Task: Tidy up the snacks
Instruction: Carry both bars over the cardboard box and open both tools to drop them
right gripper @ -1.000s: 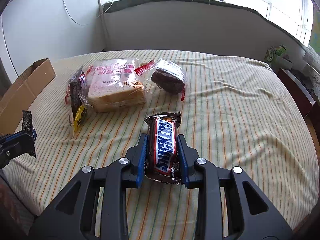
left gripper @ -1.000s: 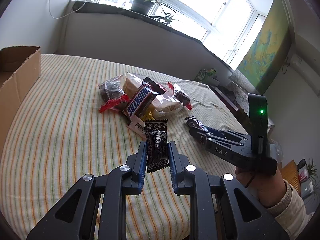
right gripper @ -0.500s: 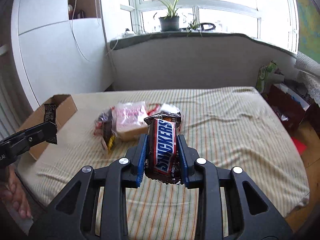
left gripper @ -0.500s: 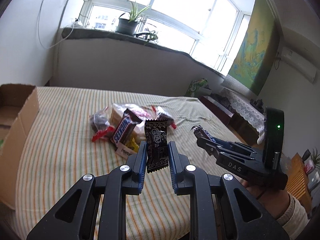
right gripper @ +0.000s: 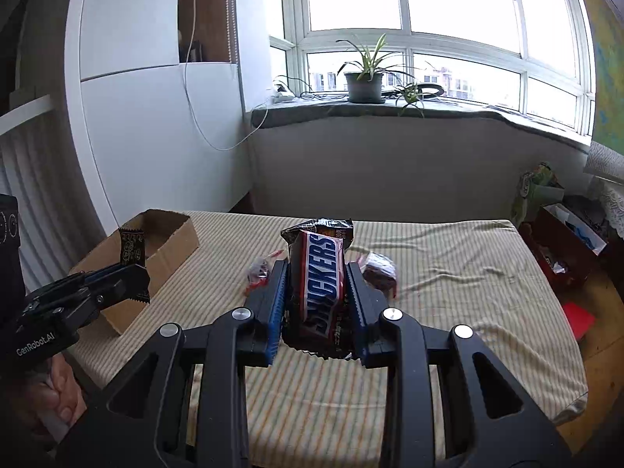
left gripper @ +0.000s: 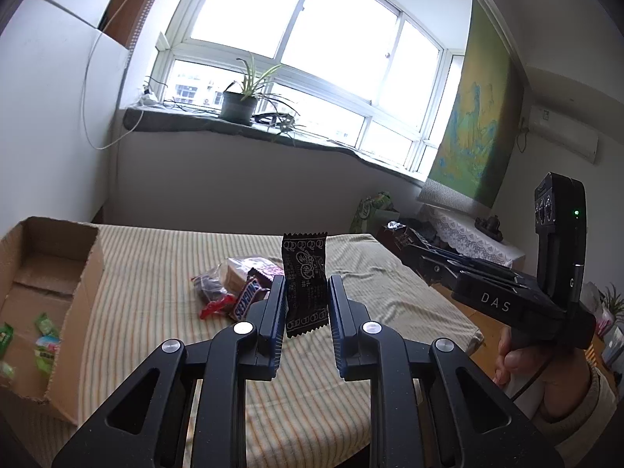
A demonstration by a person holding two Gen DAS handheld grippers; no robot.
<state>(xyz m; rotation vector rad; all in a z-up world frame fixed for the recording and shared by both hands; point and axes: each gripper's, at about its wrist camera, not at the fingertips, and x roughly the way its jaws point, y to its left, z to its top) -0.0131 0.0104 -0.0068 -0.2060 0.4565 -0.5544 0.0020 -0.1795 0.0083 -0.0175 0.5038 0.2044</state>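
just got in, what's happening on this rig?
A person is sorting snacks with two handheld grippers. The left gripper holds a small black sachet, the right gripper a Snickers bar; both are lifted above the striped bed. More snacks lie on it. A cardboard box at the left already holds some green packets.

I hold one black sachet and one Snickers. A second Snickers lies on the bed. One box contains about four green sweets.
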